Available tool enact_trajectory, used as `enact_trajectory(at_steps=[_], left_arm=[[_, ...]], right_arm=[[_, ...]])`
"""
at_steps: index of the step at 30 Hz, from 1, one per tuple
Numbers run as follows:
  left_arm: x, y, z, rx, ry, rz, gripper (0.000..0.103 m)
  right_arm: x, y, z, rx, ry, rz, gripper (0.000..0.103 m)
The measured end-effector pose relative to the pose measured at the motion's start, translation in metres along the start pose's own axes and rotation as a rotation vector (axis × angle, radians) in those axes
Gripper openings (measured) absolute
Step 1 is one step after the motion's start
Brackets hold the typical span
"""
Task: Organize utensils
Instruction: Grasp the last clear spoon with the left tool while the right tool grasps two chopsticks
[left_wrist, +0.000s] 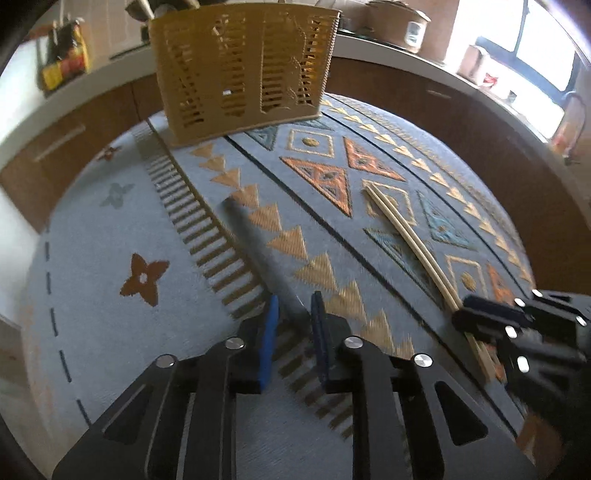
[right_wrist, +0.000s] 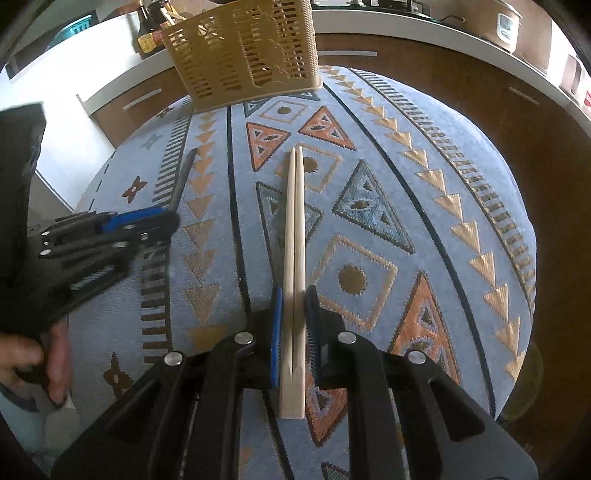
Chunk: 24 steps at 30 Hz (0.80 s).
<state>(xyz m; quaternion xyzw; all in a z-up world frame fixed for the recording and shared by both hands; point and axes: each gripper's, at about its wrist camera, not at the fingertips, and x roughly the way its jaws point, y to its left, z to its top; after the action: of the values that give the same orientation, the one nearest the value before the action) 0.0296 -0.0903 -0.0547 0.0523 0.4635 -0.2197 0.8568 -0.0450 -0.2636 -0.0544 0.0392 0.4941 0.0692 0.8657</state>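
**Spotter:** Left wrist view first. Your left gripper (left_wrist: 293, 314) has its blue-padded fingers on either side of a dark grey flat-handled utensil (left_wrist: 255, 247). The handle runs away from you across the patterned cloth (left_wrist: 110, 229), and its far end points toward the tan slotted utensil basket (left_wrist: 243, 66).

**Operator:** Is that one pinched or just straddled?

**Spotter:** Your jaws are narrowed around it, and the right pad looks to touch the handle. On the left side the blur hides the contact — I cannot tell whether you truly have it clamped.

**Operator:** And my other hand?

**Spotter:** Your right gripper (right_wrist: 293, 325) is closed down on a pair of pale wooden chopsticks (right_wrist: 294, 229). Both pads press against the outer sides of the pair. The sticks lie side by side, touching along most of their length, with a thin slit between them at the thick end near you. Their narrow tips point toward the basket, though well short of it.

**Operator:** Where are the two tools relative to each other?

**Spotter:** In your right wrist view, the left gripper (right_wrist: 155, 221) is off to the left with your hand (right_wrist: 40, 362) on its grip, and the grey utensil (right_wrist: 183, 177) sticks out beyond it. Utensil and chopsticks lie apart on the cloth — roughly parallel. The basket (right_wrist: 243, 48) stands upright at the far edge of the cloth, in front of the wooden cabinets (right_wrist: 461, 74).
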Motion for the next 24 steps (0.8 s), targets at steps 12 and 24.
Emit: enact_trajectory(at_steps=[12, 24], left_arm=[[-0.012, 0.04, -0.005, 0.116, 0.18, -0.155, 0.012], [0.007, 0.048, 0.033, 0.103, 0.244, -0.162, 0.027]], right_arm=[[0.004, 0.007, 0.005, 0.006, 0.059, -0.013, 0.011], [0.026, -0.001, 0.059, -0.048, 0.175, -0.01, 0.045]])
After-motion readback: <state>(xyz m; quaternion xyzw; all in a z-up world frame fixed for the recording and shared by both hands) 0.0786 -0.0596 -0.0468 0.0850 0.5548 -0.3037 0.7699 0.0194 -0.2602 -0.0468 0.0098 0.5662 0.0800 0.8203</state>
